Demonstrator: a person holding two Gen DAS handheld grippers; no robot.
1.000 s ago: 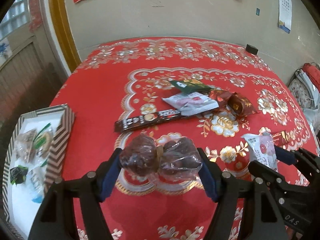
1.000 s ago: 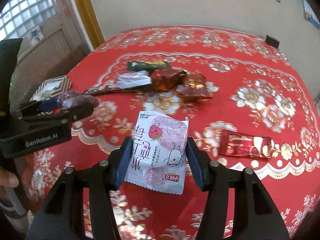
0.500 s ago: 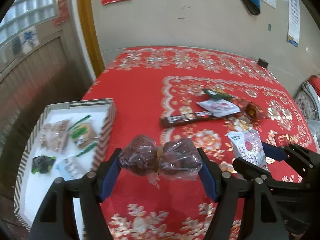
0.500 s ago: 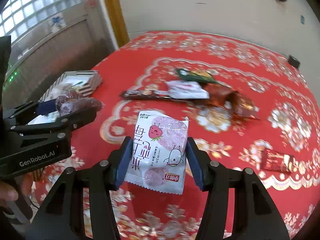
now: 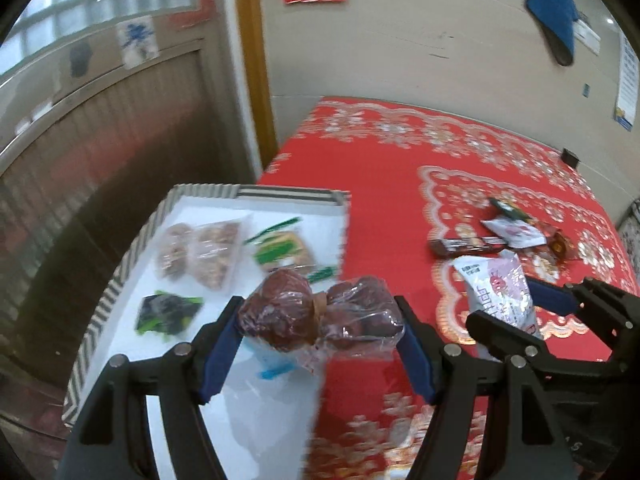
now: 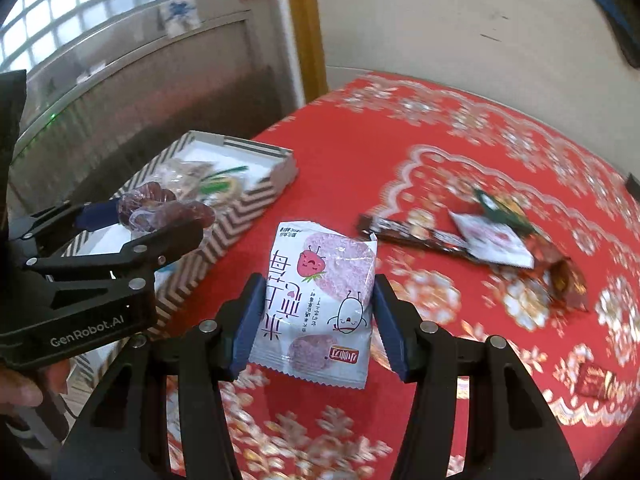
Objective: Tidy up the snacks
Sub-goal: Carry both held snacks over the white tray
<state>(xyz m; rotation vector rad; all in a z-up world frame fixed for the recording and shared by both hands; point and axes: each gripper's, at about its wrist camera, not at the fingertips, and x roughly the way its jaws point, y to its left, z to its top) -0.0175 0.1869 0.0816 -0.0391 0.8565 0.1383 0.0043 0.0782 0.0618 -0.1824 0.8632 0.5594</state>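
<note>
My left gripper is shut on a clear packet of dark red dates and holds it above the right edge of a striped box with a white floor. The box holds several snack packets. My right gripper is shut on a white strawberry snack packet above the red tablecloth. The right gripper with its packet also shows in the left wrist view. The left gripper shows in the right wrist view over the box.
More snacks lie mid-table: a long dark bar, a white packet, a green packet, brown wrappers and a small red packet. The box sits at the table's left edge, beside a wood-panelled wall.
Both grippers have swung left with their packets. The box has come from the left margin to under the left gripper. The loose snacks have slid to the right of both views.
</note>
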